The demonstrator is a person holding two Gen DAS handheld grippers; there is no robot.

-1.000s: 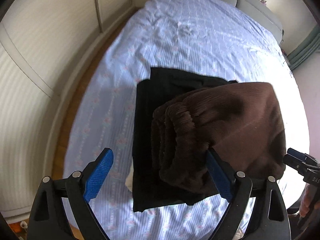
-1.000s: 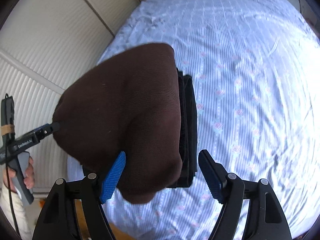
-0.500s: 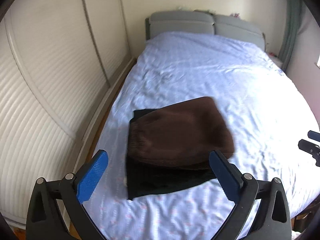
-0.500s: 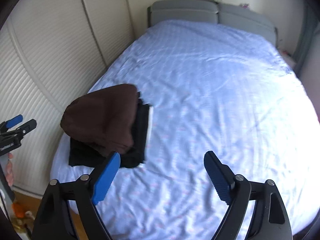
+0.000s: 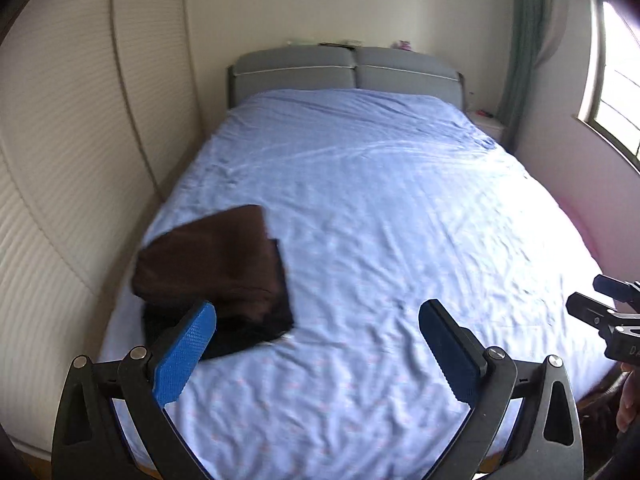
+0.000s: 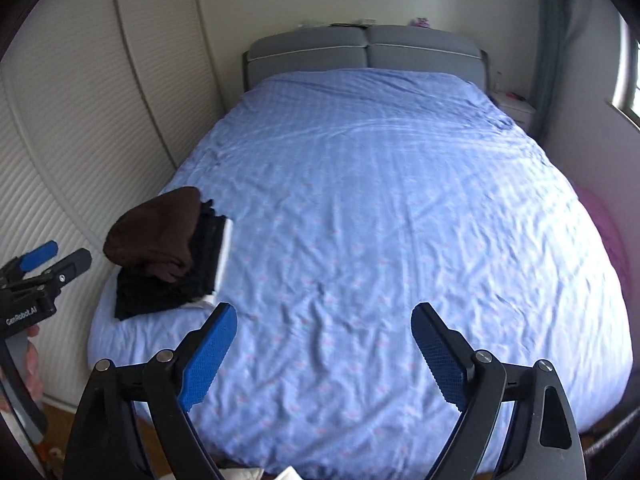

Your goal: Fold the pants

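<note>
Pants (image 5: 212,256): brown, folded, atop black stack (image 5: 256,332), bed (image 5: 380,200) at 9 o'clock.
Left tongs (image 5: 316,344): spread, empty.
Right tongs (image 6: 322,344): spread, empty.

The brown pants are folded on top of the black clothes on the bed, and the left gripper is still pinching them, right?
Not quite. The brown pants do lie folded on the black clothes on the bed, but the left gripper is open and holds nothing. The left wrist view shows its fingers spread apart, away from the pants.
</note>
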